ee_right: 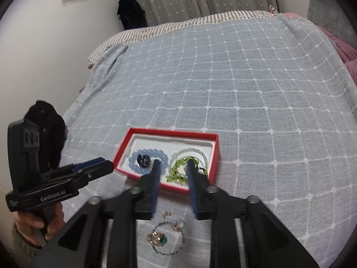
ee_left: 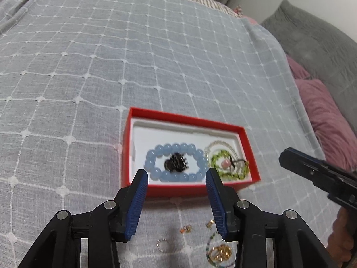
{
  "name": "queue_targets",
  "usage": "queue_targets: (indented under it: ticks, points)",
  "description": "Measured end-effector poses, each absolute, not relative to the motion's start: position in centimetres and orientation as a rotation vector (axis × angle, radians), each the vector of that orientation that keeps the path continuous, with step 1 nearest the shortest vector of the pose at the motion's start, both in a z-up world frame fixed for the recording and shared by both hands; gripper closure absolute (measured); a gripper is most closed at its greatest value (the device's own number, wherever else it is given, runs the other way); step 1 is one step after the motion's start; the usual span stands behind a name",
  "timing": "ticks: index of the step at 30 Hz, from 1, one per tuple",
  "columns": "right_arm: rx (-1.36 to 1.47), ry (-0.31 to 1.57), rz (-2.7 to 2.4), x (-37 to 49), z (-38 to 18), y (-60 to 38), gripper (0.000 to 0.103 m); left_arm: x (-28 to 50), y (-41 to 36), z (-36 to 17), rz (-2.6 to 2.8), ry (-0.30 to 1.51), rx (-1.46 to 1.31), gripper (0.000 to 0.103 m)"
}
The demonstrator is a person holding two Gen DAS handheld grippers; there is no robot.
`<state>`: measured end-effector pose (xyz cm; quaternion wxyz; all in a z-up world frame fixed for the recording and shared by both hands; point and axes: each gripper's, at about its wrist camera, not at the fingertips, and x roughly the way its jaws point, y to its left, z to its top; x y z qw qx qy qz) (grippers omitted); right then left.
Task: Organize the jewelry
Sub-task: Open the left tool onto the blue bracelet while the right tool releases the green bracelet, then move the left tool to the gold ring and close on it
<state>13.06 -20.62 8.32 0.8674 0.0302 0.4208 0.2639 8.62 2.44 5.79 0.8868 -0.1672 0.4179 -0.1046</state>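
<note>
while both tools hover near the red box [ee_left: 243, 138] on the bedspread [ee_left: 111, 67] | left gripper [ee_left: 176, 174] spread, empty | right gripper [ee_right: 173, 163] spread, empty | blue bracelet [ee_left: 176, 147], green strand [ee_left: 223, 158] boxed | step, judged: fetch loose rings [ee_right: 158, 239] near box | small pieces blurred, partly behind fingers

Both cameras ride low and close over the grey-blue checked bedspread [ee_left: 156, 55], each looking forward along its own fingers toward the bed's far end. The left one sits nearer to the red cardboard box with a white liner [ee_left: 245, 136]; the right one [ee_right: 217, 143] takes in more of the room. Both share the box and each other's gripper.
</note>
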Motion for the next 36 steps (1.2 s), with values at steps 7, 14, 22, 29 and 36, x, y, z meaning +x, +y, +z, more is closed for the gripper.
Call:
queue_targets:
  ticks: [7,14,22,29,36]
  points:
    - [0.073,0.905,0.551,12.2,8.8,-21.2,0.067,7.8,1.5,5.4,-0.241,0.892,-0.321,0.057]
    - [0.097,0.984,0.513,10.6,7.9,-22.4,0.067,5.1,-2.1,4.4,-0.369,0.937,-0.179,0.050]
    - [0.174,1.032,0.468,10.2,6.7,-25.4,0.067,3.3,-6.4,2.7,-0.418,0.968,-0.009,0.039]
    - [0.184,1.058,0.484,10.0,6.0,-25.2,0.067,2.7,-8.5,0.9,-0.456,0.999,0.075,0.039]
    - [0.153,1.047,0.470,10.1,6.0,-24.9,0.067,2.8,-8.9,0.4,-0.421,0.994,0.114,0.039]
